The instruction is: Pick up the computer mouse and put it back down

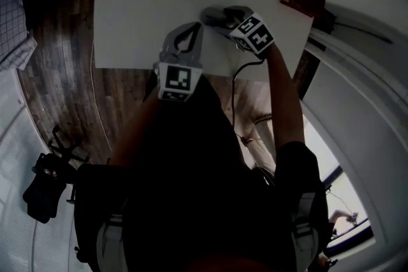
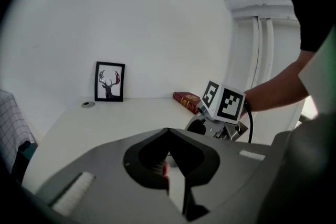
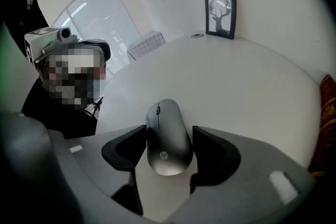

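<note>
The mouse (image 3: 167, 134) lay flat on the white desk (image 3: 247, 86), in the low middle of the right gripper view. The right gripper (image 3: 168, 144) stood wide open around it, with one jaw by each long side. The jaws were very close but, as far as I could see, not squeezing. The left gripper (image 2: 168, 134) was closed with nothing in it. It hung over the near edge of the desk, by the middle of the head view.

The mouse looked small, light and hard. Its top was smooth and round, so I think it could slip out of a loose hold. The best place to hold it looked like its two long sides, near the middle and low down, away from the wheel (image 3: 158, 110). A soft squeeze should be enough.
</note>
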The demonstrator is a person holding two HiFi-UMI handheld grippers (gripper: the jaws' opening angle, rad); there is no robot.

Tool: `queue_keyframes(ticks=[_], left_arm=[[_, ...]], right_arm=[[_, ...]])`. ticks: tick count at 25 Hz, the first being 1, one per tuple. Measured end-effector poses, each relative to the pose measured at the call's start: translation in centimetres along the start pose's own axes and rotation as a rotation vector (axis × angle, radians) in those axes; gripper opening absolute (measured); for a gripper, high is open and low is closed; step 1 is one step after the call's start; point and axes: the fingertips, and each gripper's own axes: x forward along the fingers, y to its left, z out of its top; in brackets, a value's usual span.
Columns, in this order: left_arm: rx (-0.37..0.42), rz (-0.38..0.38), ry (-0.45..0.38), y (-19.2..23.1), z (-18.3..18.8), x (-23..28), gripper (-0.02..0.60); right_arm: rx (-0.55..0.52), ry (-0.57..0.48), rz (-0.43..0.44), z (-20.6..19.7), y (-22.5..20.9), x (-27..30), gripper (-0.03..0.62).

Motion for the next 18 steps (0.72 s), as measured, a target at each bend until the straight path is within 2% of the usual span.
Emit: queue_keyframes(ticks=[5, 14, 18], left_arm=[[-0.001, 0.003, -0.001, -0.2, -0.2, 0.0, -0.002], [0.006, 0.028, 0.006, 0.3, -0.9, -0.5, -0.002], [0.047, 0.039, 0.009, 0.5, -1.2, -0.7, -0.002]], right_arm=[[-0.09, 0.029, -0.064, 0.4, 0.9, -0.3, 0.285], [-0.447, 0.082, -0.3, 0.2, 2.8, -0.2, 0.276], [-0.558, 0.083, -0.398, 0.0, 3.4, -0.3, 0.272]])
